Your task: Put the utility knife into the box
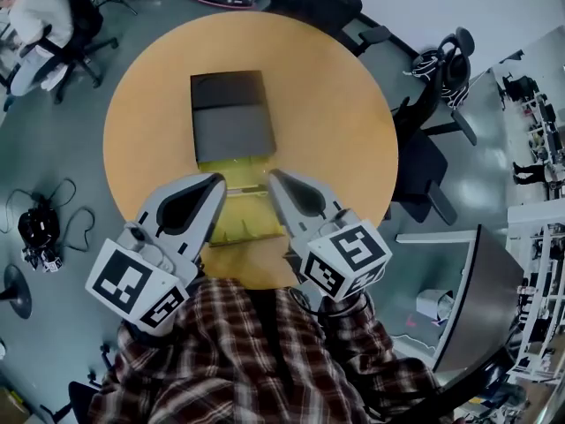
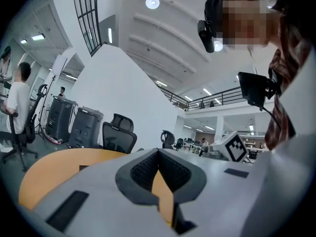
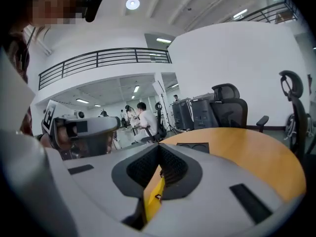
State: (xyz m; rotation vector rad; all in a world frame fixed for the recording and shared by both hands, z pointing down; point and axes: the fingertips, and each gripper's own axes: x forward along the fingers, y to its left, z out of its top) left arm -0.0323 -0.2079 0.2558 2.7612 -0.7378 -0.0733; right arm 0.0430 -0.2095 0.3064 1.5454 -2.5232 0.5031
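left gripper (image 1: 218,180) and right gripper (image 1: 274,176), jaws together and empty, above a yellow item (image 1: 240,221) at the table (image 1: 335,104) near edge; dark box (image 1: 231,131) beyond. pickup seems unstarted; next needs jaws opened.

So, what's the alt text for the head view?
From above, the left gripper and right gripper, both jaws together, point at a yellow object on a round table, a dark box beyond it. The holder wears a plaid shirt.

Round wooden table (image 1: 340,104) on grey floor (image 1: 62,148); black office chairs (image 1: 437,104) around.

Box (image 1: 231,117) on table (image 1: 344,104), chairs (image 1: 322,3) beyond
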